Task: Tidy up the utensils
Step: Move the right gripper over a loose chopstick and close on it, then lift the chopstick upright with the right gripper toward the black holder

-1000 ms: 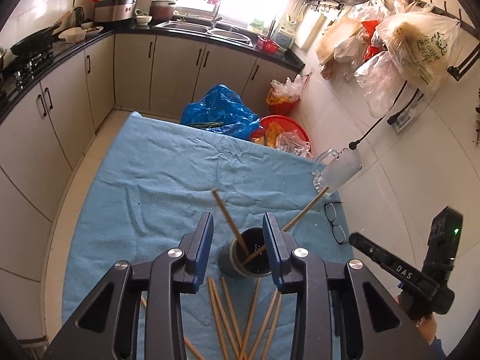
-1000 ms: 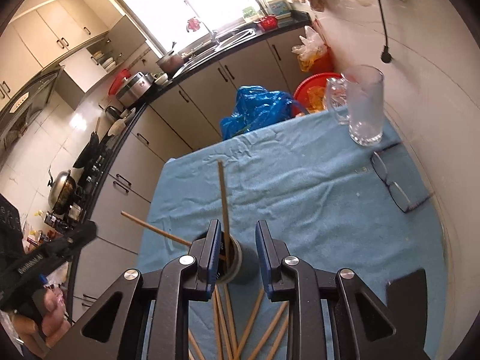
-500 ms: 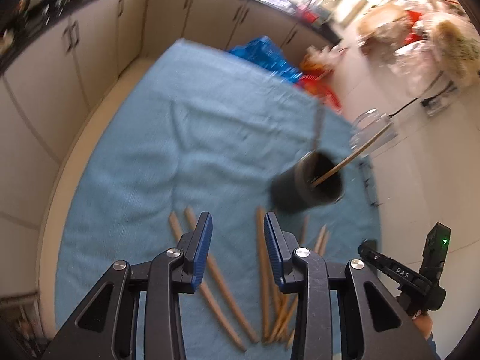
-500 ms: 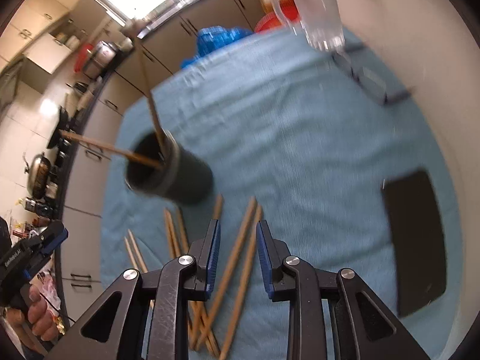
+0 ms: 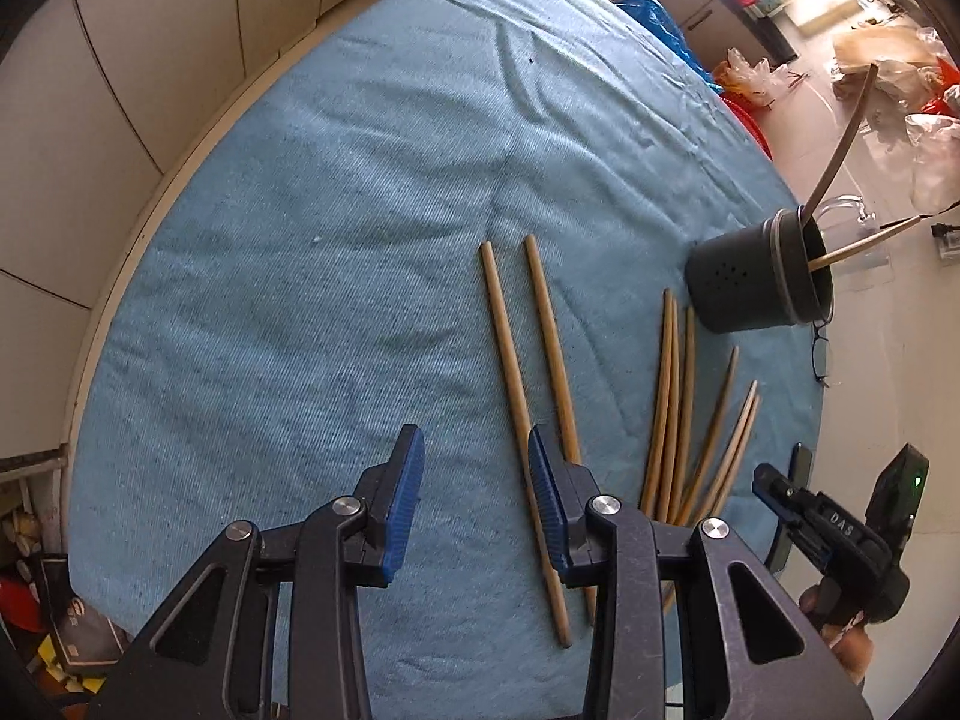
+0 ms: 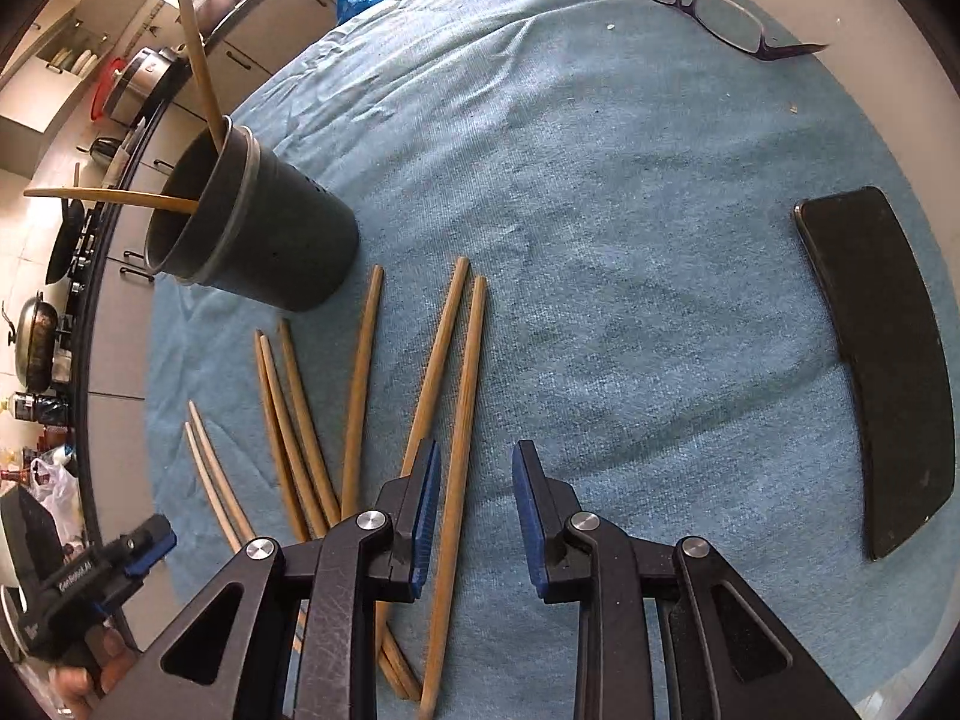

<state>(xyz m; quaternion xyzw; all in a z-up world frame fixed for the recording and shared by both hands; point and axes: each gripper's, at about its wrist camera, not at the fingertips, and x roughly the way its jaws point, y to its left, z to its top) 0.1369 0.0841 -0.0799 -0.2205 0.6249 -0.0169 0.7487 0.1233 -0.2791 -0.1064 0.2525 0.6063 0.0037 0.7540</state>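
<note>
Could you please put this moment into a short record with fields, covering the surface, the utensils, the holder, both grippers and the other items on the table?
surface: blue cloth over the table
holder: dark cup, upright, two chopsticks inside
loose chopsticks: wooden, flat on the cloth, a pair apart from a cluster
left gripper: open, empty, above the pair
right gripper: open, empty, one chopstick showing between its jaws
other items: glasses, phone

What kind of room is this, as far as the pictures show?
Most likely a home kitchen: a wok sits on a stove at the counter, cabinets line the wall, and chopsticks lie by a dark utensil holder on a cloth-covered table.
</note>
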